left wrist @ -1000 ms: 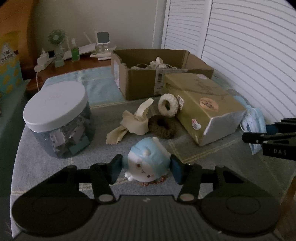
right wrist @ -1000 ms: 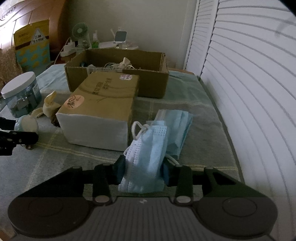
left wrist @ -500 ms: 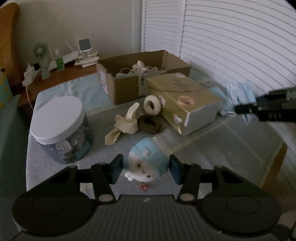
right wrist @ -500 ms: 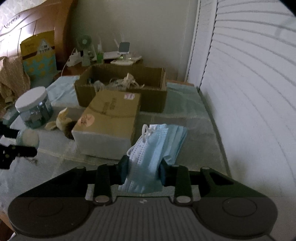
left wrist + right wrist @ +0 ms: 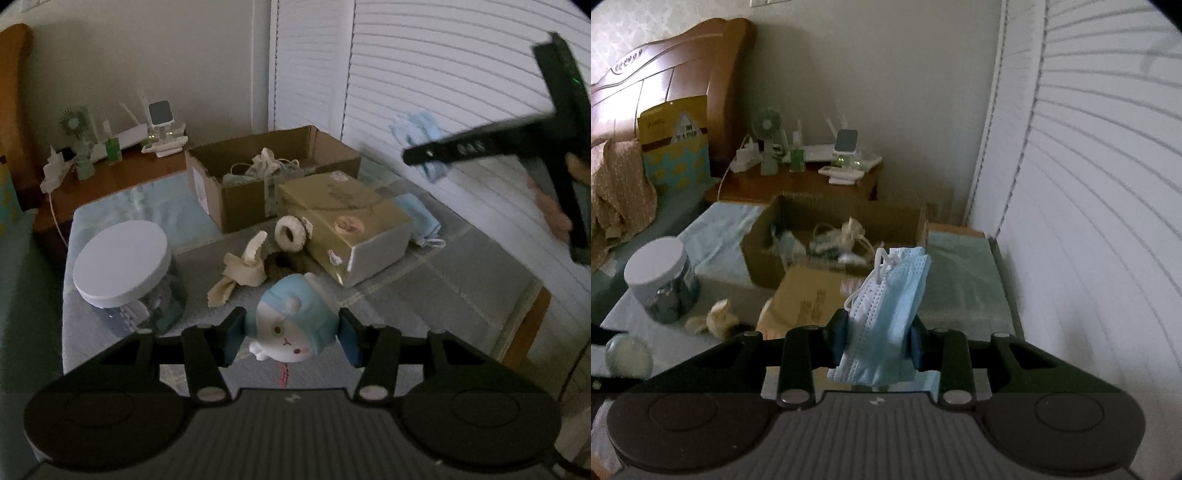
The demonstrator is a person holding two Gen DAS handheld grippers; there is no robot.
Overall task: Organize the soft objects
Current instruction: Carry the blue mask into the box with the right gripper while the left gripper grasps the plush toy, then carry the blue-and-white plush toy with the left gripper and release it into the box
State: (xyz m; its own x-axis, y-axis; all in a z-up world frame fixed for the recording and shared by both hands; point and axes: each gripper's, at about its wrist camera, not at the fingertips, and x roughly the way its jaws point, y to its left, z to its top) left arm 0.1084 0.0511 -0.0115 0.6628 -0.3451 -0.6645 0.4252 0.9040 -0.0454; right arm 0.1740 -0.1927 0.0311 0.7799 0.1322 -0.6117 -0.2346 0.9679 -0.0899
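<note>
My left gripper (image 5: pixel 290 338) is shut on a small blue-and-white plush toy (image 5: pixel 293 321), held above the grey tablecloth (image 5: pixel 424 295). My right gripper (image 5: pixel 877 345) is shut on a stack of light blue face masks (image 5: pixel 890 314), lifted clear of the table; the same gripper shows in the left wrist view at the upper right with the face masks (image 5: pixel 419 138) hanging from it. An open cardboard box (image 5: pixel 273 177) with soft things inside stands at the back. A cream cloth (image 5: pixel 242 267), a white scrunchie (image 5: pixel 291 234) and a dark scrunchie lie in the middle.
A closed tan carton (image 5: pixel 351 225) lies in front of the box, with more masks (image 5: pixel 424 221) behind it. A white-lidded jar (image 5: pixel 125 269) stands at the left. A wooden nightstand (image 5: pixel 801 184) with small devices is behind, louvred doors (image 5: pixel 1089 184) to the right.
Both grippers have risen with their loads. The masks have come off the table, and the right gripper now shows high in the left wrist view.
</note>
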